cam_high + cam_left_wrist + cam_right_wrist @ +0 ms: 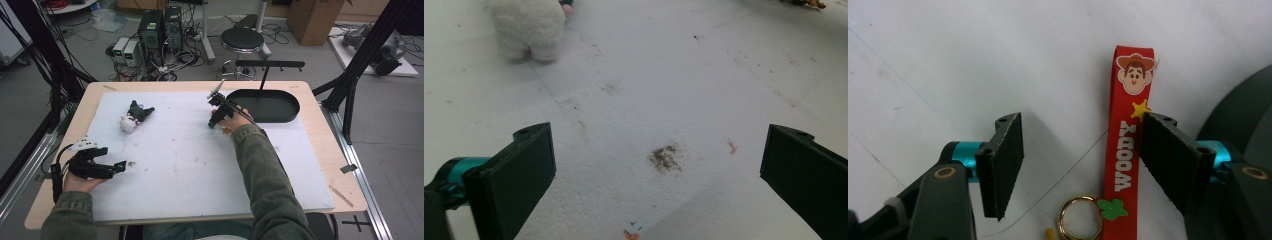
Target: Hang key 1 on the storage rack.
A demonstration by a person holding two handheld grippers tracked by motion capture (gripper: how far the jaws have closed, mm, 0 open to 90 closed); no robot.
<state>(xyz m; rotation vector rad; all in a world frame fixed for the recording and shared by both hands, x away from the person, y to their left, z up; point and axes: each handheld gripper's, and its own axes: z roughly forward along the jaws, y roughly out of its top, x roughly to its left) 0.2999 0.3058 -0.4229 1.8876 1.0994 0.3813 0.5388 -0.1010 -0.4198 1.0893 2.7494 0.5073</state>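
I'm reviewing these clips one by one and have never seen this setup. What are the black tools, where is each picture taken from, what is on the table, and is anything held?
There is no robot. A person holds a two-jaw gripper in each hand. The high view looks down on the table; the left gripper is near the front left, the right gripper is beside the black tray. The other two pictures come from cameras riding on each gripper, looking along its jaws. On the white sheet lie a plush toy and a red strap with a gold ring. Both grippers are open and hold nothing; the right one's jaws straddle the strap.
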